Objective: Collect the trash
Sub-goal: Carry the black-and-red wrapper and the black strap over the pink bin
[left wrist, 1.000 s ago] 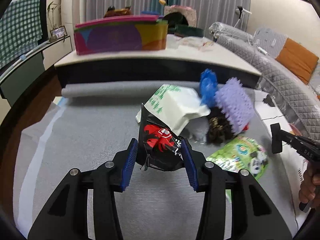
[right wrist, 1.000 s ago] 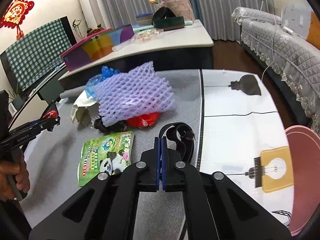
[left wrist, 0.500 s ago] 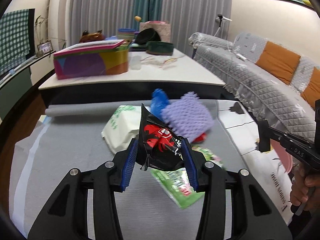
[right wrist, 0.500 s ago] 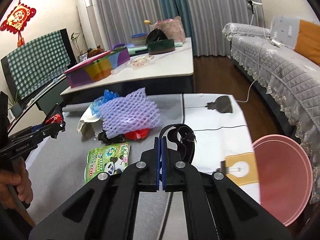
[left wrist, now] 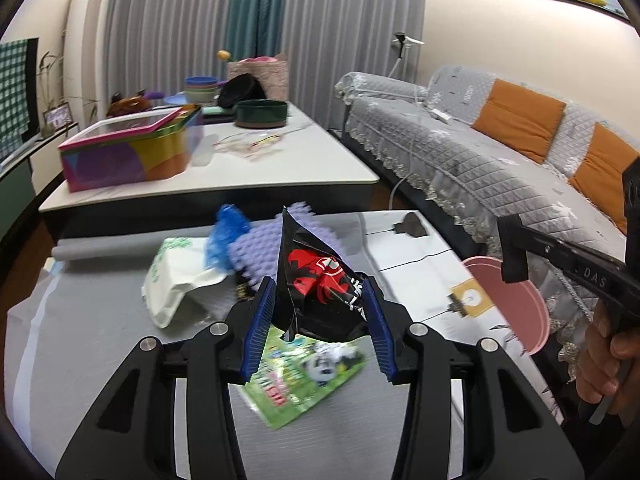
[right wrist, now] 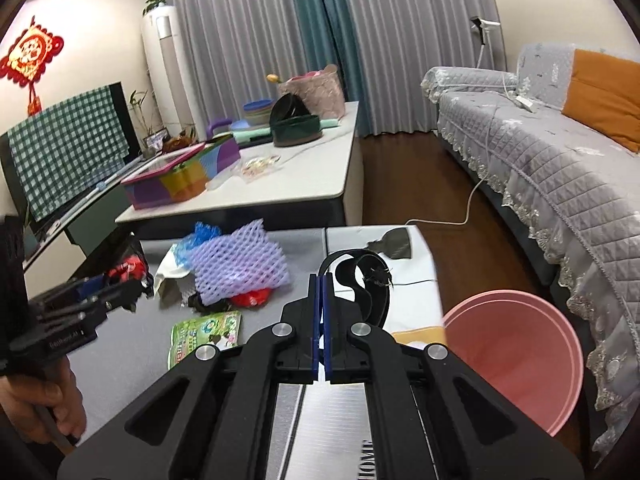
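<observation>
My left gripper (left wrist: 318, 312) is shut on a black and red snack wrapper (left wrist: 316, 276) and holds it above the grey mat. It also shows in the right wrist view (right wrist: 120, 280). My right gripper (right wrist: 322, 300) is shut on a black curled strip (right wrist: 362, 280), raised above the mat. A pink bin (right wrist: 516, 352) stands on the floor at the right; it also shows in the left wrist view (left wrist: 516, 300). On the mat lie a purple foam net (right wrist: 240, 268), a blue bag (right wrist: 198, 238), a white bag (left wrist: 176, 276) and a green panda packet (right wrist: 206, 334).
A low white table (right wrist: 304, 184) with a colourful box (right wrist: 180, 176) and bowls stands behind the mat. A grey sofa (right wrist: 560, 184) with orange cushions runs along the right. A white cable (right wrist: 460, 216) lies on the wooden floor.
Both grippers have risen and swung right with their loads. The pink bin has come into both views.
</observation>
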A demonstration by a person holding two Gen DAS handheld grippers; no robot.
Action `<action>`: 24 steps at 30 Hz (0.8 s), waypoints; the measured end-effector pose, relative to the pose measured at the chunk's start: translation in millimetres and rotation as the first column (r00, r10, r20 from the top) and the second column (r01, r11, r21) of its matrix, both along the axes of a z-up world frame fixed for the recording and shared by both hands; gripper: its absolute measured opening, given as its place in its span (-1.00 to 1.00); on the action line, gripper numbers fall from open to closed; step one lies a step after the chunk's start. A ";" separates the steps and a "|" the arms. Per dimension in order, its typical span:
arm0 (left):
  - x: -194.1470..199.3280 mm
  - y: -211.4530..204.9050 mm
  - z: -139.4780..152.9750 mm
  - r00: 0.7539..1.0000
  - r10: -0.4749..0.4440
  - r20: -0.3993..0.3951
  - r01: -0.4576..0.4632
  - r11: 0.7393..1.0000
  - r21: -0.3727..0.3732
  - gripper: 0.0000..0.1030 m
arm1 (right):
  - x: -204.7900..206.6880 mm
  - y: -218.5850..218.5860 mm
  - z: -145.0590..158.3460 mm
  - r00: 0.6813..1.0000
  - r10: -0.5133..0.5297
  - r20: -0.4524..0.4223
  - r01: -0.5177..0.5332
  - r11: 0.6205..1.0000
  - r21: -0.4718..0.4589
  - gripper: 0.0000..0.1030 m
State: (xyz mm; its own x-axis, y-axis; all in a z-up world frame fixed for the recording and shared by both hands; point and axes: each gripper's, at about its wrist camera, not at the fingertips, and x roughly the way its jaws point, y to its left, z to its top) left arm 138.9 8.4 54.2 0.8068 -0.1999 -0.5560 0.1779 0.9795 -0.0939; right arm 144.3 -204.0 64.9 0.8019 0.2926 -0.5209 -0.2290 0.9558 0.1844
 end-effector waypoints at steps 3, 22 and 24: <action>-0.3 -14.5 4.6 1.000 -0.028 0.009 0.029 1.000 -0.008 -0.14 | -2.4 -12.1 8.2 1.000 -0.006 0.008 0.006 1.000 -0.010 -0.97; 7.6 -111.4 -1.2 0.980 -0.199 0.005 0.199 0.980 0.005 -0.14 | -11.6 -122.6 -5.3 0.977 -0.214 -0.003 0.214 0.977 -0.007 -0.97; 9.3 -122.7 -2.9 0.976 -0.218 0.005 0.218 0.976 0.007 -0.14 | -12.0 -135.0 -10.2 0.971 -0.241 -0.010 0.241 0.971 -0.006 -0.97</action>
